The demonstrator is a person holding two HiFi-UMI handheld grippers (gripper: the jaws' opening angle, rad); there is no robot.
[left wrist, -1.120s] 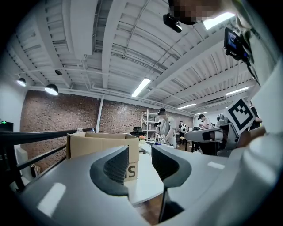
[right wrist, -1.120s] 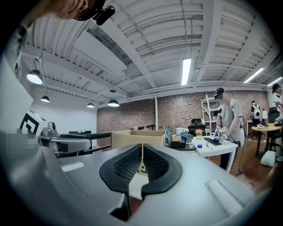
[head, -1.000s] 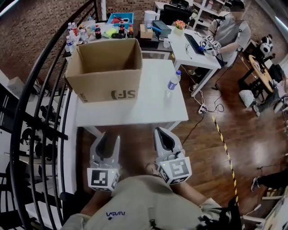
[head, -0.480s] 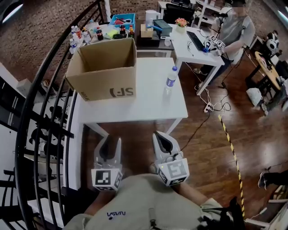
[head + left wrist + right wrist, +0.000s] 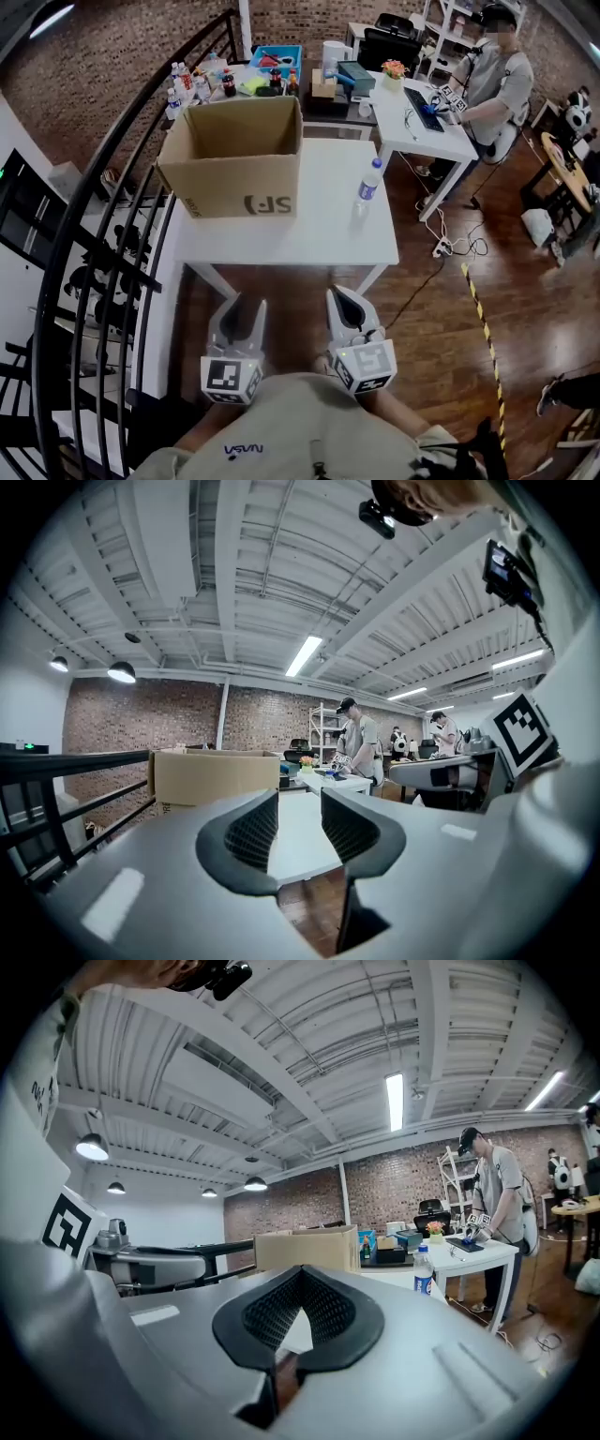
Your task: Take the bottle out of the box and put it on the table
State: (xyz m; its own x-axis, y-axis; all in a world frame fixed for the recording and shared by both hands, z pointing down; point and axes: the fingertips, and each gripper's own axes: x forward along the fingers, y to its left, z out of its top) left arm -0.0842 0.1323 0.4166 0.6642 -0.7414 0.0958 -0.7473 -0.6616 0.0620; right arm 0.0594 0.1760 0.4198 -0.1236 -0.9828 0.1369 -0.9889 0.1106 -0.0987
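The bottle (image 5: pixel 371 179) stands upright on the white desk (image 5: pixel 298 236), well ahead of the right tongs (image 5: pixel 343 298) and slightly to their right. The open cardboard box (image 5: pixel 240 157) sits ahead of the left tongs (image 5: pixel 239 309). The left tongs gape, empty; the right tongs are closed on nothing. Both are short of the desk's near edge.

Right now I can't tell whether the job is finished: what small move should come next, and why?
Probably none, just keep both back. The bottle already stands upright on the white table, right of the cardboard box, whose visible inside looks bare. The left hand-held gripper, jaws apart, and the right hand-held gripper, jaws together, are empty, short of the table.
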